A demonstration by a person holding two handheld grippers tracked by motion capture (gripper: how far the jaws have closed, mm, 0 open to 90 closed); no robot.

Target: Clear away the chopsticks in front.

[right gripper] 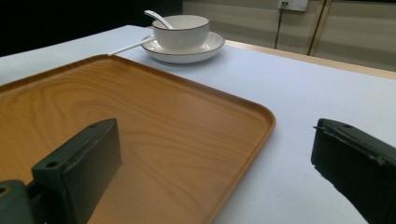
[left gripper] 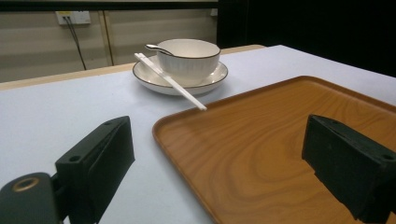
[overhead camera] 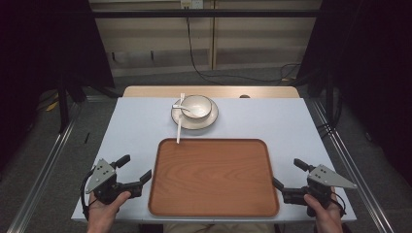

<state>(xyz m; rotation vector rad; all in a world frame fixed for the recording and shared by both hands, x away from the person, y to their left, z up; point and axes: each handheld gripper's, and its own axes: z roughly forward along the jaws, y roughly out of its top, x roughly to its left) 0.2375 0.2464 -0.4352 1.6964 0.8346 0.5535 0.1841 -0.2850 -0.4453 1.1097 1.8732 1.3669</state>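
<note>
Wooden tray (overhead camera: 214, 177): rectangular, rounded corners, raised rim, grain visible. Left gripper (overhead camera: 134, 173) and right gripper (overhead camera: 286, 174) flank it, jaws apart, holding nothing.

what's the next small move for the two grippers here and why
Probably close both on the tray's side rims. The left gripper and right gripper stand open, each straddling an edge of the empty wooden tray; the bowl, plate and chopsticks sit beyond it.

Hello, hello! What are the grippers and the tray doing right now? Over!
Left gripper open, right gripper open, both empty, flanking the tray. Tray bare. Chopsticks overhang its far rim from the plate.
</note>
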